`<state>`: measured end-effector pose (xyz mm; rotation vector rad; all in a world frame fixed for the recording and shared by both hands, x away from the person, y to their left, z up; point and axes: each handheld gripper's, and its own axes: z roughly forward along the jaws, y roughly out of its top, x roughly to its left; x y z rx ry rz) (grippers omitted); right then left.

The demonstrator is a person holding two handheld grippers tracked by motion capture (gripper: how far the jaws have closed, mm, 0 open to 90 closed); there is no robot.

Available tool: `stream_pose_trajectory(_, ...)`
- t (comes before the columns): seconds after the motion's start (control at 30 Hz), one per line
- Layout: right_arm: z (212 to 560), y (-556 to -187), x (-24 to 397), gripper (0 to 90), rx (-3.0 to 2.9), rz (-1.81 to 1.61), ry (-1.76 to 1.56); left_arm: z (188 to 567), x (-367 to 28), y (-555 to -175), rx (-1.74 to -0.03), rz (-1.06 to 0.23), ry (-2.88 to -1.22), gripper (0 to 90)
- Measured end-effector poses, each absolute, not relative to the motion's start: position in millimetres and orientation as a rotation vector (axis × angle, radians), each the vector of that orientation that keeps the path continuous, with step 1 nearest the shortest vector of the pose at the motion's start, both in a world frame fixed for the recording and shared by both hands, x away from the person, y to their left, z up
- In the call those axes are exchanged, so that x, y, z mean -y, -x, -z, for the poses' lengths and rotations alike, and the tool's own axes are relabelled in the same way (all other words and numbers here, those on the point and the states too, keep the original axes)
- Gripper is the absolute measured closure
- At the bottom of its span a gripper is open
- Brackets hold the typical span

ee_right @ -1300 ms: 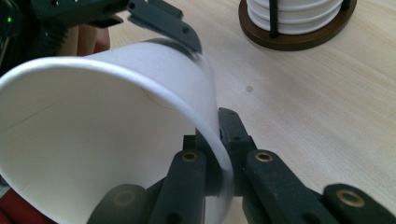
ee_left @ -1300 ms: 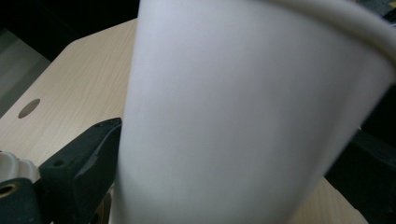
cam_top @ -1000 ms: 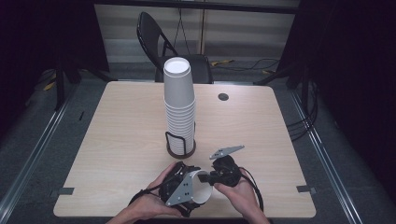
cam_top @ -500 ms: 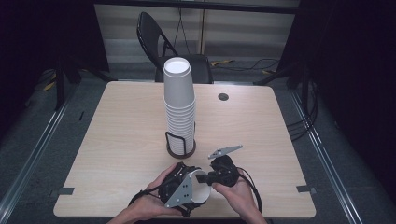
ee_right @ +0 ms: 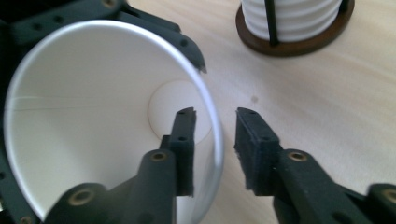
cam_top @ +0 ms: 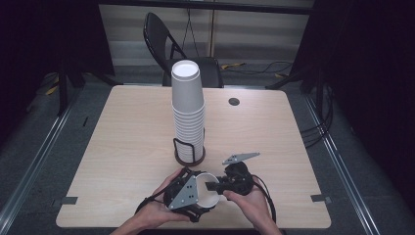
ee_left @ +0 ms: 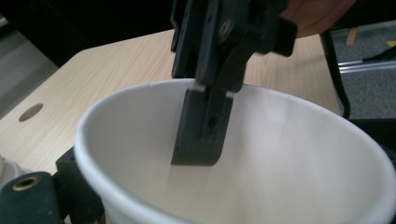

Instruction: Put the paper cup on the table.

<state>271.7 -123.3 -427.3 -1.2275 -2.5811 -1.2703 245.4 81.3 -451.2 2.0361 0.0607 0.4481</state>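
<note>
While the table (cam_top: 122,137) carries the cup stack (cam_top: 188,107) in its holder mid-table, one cup (cam_top: 208,193) sits near the front edge, clamped by the left gripper (cam_top: 188,196). The right gripper (ee_right: 212,140) has just been opening, its jaws straddling the rim without pinching. Handover looks unfinished; placing remains. The left gripper's jaws are largely hidden behind the cup.

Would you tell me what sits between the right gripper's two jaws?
The paper cup's wall and rim, with a gap on the outer side, seen in the right gripper view.
</note>
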Motion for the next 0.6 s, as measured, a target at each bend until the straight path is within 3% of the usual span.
stream_pose_trajectory(0.6,415,-270,139,47.3,2.52,1.57,1.26,450,-96,-264,-0.316,-0.291,-1.9,9.1)
